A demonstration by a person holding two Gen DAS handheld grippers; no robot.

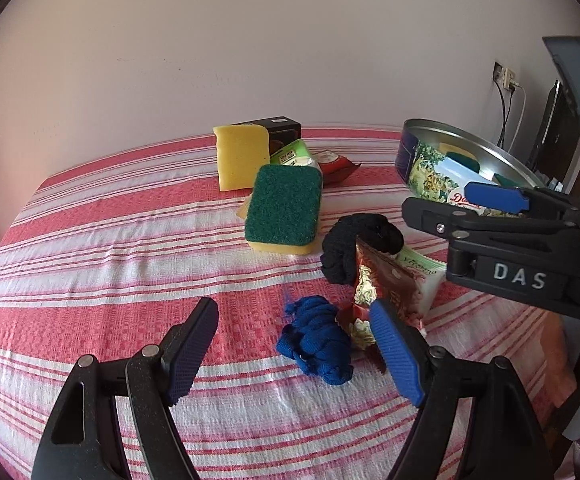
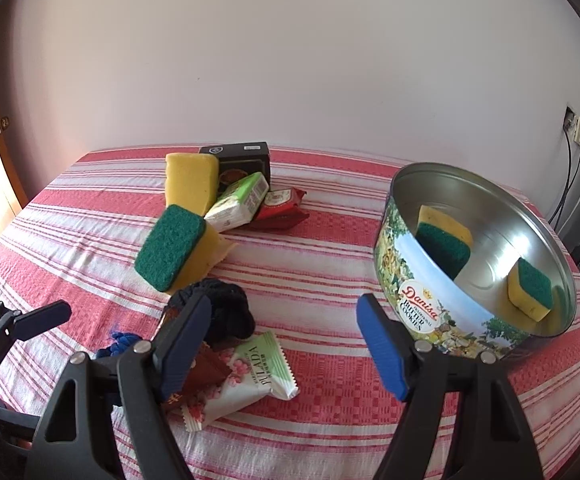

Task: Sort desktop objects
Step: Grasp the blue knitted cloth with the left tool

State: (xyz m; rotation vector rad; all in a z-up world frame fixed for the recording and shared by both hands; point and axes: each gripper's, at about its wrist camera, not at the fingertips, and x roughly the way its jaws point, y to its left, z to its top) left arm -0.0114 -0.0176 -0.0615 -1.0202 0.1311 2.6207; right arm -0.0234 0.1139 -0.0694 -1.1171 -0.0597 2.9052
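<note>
Hovering my left gripper (image 1: 294,344), jaws apart & empty, near blue sock bundle (image 1: 316,344): soft, light; I'd pinch mid-bulge.

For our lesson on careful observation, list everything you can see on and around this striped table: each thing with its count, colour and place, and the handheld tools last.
Sponges on table: two, yellow with green scourer, far left; one stands upright.
Sponges in tin: two, same colours, leaning on the inner wall.
Cookie tin: one, printed outside and silver inside, right, open.
Black box: one, far side behind the sponges.
Green-white packet: one, before the box.
Red packets: about two, beside it.
Black knit bundle: one, centre.
Blue knit bundle: one, near centre.
White-green snack packet: one, near.
Brown snack packet: one, overlapping it.
Tablecloth: red-white stripes.
Wall socket: one, with cables, right.
Left gripper: fingers open.
Right gripper: fingers open.
</note>
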